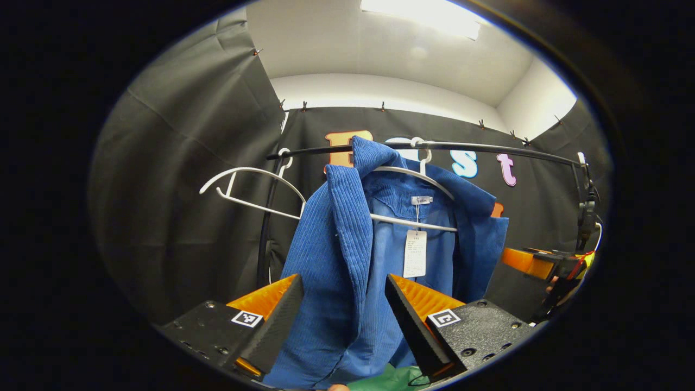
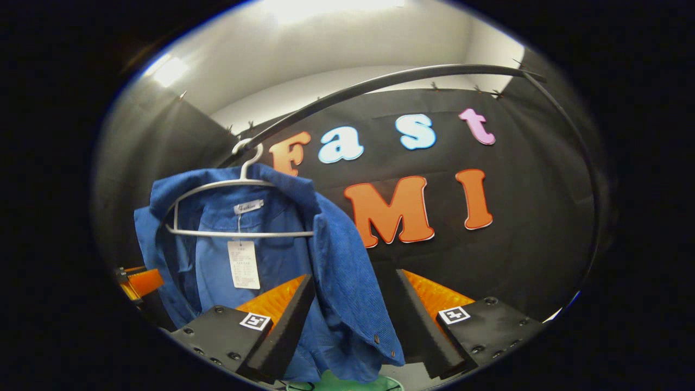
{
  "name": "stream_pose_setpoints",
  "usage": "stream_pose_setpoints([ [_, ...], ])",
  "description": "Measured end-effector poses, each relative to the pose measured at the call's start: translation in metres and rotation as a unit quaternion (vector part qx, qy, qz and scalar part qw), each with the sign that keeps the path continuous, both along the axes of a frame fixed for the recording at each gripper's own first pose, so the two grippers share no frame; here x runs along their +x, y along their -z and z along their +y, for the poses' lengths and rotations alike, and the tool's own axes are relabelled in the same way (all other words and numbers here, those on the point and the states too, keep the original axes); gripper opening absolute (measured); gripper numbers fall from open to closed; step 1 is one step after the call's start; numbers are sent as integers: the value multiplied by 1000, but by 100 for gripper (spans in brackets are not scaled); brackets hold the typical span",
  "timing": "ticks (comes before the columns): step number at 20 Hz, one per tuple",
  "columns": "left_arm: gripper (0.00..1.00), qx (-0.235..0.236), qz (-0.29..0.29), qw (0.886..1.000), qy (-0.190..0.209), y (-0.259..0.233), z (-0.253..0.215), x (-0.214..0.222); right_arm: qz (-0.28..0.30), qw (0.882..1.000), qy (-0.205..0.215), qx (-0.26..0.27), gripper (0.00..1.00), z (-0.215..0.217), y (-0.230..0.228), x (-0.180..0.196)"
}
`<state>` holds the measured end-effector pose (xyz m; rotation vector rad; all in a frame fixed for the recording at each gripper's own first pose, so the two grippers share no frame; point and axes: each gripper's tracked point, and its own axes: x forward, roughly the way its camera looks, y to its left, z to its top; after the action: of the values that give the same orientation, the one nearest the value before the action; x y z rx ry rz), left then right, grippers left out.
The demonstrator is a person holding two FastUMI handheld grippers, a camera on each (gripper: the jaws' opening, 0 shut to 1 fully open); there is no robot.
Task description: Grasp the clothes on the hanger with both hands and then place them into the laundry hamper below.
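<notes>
Fingers of the left gripper (image 1: 343, 320) stand apart at the bottom of the left gripper view, and the front edge of a blue corduroy jacket (image 1: 347, 255) hangs down between them; whether either finger touches the cloth cannot be told, and they are not clamped on it. Below the jacket's hem a bit of green cloth (image 1: 386, 380) shows at the lower rim. The jacket hangs on a white plastic hanger (image 1: 415, 220), with a white paper tag (image 1: 415, 253) dangling from the collar label inside. One collar flap is thrown up over the black metal rail (image 1: 488, 147) (the rail looks curved through the fisheye lens). To the left, an empty white hanger (image 1: 247, 187) hangs on the same rail, tilted. At the right edge, near the jacket's sleeve, part of the right gripper (image 1: 543, 263) shows.

In the right gripper view, the right gripper (image 2: 353, 320) also has its jaws apart, with the jacket's (image 2: 336, 260) buttoned front edge hanging between the fingers; contact cannot be judged here either. The green cloth (image 2: 358, 383) lies just below. Farther up, the hanger's (image 2: 239, 232) hook sits on the rail (image 2: 380, 84), and the tag (image 2: 243, 264) hangs against the lining. At the left edge, part of the left gripper (image 2: 138, 282) shows beside the jacket. Behind everything hangs the black cloth wall (image 2: 543, 217), with white ceiling (image 2: 326, 38) above.
</notes>
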<state>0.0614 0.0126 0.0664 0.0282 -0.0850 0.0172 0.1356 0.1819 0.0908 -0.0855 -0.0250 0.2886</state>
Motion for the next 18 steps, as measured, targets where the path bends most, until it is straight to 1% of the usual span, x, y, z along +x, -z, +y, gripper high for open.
stream_pose_setpoints([
  [2, 96, 6, 2, 1000, -2, -4, 2, 6, 13, 1000, -9, -10, 97, 19, 3, 11],
  [5, 96, 18, 14, 1000, -11, -5, 7, 19, 39, 999, -15, 9, 97, 32, 7, 31],
  [6, 96, 21, 17, 1000, -15, -5, 9, 21, 40, 999, -11, 10, 88, 31, 6, 38],
  [8, 95, 25, 15, 999, -20, -9, 12, 28, 40, 999, -3, 8, 88, 26, 7, 50],
  [9, 95, 27, 12, 999, -21, -12, 13, 31, 39, 999, -2, 10, 86, 24, 6, 56],
  [10, 94, 29, 10, 999, -22, -14, 14, 34, 41, 999, -3, 14, 78, 24, 5, 61],
  [11, 87, 29, 8, 999, -24, -16, 15, 37, 44, 999, -7, 20, 70, 25, 6, 65],
  [12, 85, 30, 8, 999, -24, -18, 15, 40, 48, 999, -11, 24, 77, 24, 6, 68],
  [13, 76, 30, 3, 999, -23, -20, 15, 43, 53, 998, -15, 29, 54, 24, 7, 70],
  [14, 72, 31, -4, 999, -20, -24, 14, 45, 60, 997, -21, 35, 58, 25, 9, 71],
  [16, 56, 33, -5, 999, -10, -25, 12, 46, 73, 995, -42, 46, 57, 32, 10, 73],
  [18, 24, 44, 12, 999, 0, -21, 9, 48, 88, 993, -43, 67, 27, 28, 11, 78],
])
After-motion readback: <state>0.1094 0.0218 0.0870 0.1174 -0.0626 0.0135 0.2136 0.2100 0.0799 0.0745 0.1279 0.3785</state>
